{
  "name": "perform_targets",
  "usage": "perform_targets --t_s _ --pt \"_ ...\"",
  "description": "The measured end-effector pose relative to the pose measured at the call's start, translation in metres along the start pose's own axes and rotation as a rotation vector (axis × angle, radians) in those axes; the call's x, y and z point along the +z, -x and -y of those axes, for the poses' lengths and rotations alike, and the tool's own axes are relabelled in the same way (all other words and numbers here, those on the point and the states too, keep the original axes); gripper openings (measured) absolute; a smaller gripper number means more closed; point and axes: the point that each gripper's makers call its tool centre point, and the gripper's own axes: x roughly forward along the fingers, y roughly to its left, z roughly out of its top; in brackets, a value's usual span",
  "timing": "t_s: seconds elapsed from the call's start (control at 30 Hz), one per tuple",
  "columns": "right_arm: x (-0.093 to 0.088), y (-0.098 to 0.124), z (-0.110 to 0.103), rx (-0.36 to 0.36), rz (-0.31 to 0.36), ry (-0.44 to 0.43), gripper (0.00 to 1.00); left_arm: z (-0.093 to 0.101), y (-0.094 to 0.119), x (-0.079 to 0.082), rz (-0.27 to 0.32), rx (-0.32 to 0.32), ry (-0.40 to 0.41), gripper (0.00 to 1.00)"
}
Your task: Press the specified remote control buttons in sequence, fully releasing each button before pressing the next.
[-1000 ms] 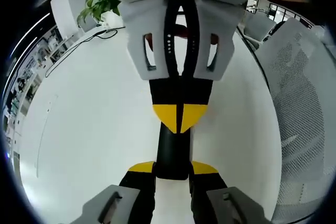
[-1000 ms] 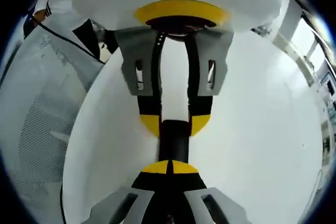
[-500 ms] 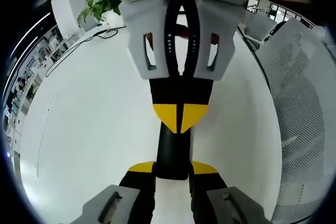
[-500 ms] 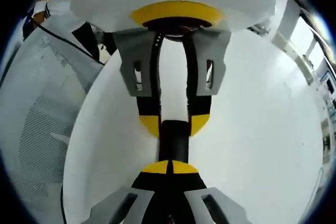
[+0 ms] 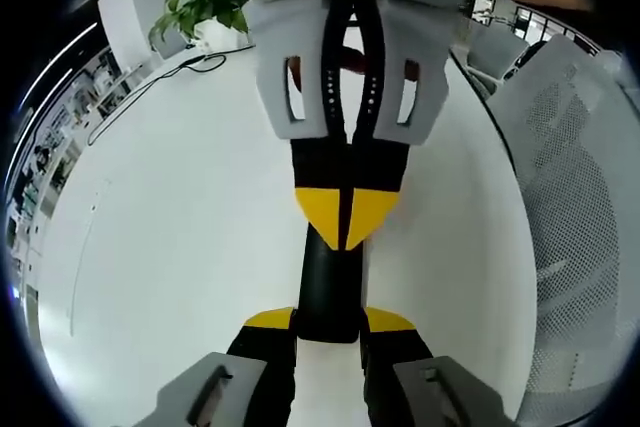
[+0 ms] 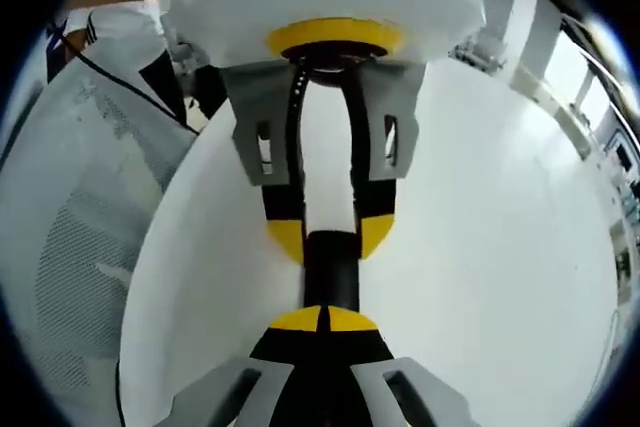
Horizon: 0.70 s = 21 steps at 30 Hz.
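Remote control [image 5: 328, 292], a slim black bar, lies pinched at its near end between the two yellow-tipped jaws of the left gripper [image 5: 330, 323], which stand apart by just the bar's width and clamp it from both sides. It runs straight ahead from those jaws over the white table [image 5: 170, 237].

At the bar's far end the right gripper [image 5: 345, 215] comes in from the top of the left gripper view. Its yellow tips are pressed together with no gap, and their point sits on the remote's top face. Whether it is pushing a button cannot be told.

Compared with half a second ago, the right gripper's grey body sits a little higher and farther right in the left gripper view, while the closed tips stay almost where they were on the remote. In the right gripper view the left gripper looks slightly smaller and lower, and raised lettering now shows on its white housing. The grip on the remote is unchanged.

Farther out, a potted plant [image 5: 197, 9] and a dark cable [image 5: 150, 87] lie at the table's far edge, and a white mesh chair [image 5: 570, 217] stands beside the table.
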Motion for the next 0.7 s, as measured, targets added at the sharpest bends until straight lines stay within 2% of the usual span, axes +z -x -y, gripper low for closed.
perform_targets --t_s 0.3,0.63,0.7 --pt "0.008 0.016 0.001 -0.037 0.064 0.006 0.0 0.0 0.0 0.0 0.0 -0.001 0.003 0.23" --pt "0.017 0.031 0.006 -0.1 0.14 0.096 0.0 0.0 0.0 0.0 0.0 0.0 0.001 0.23" --pt "0.019 0.033 0.006 -0.102 0.154 0.078 0.12 0.0 0.0 0.0 0.0 0.0 0.001 0.23"
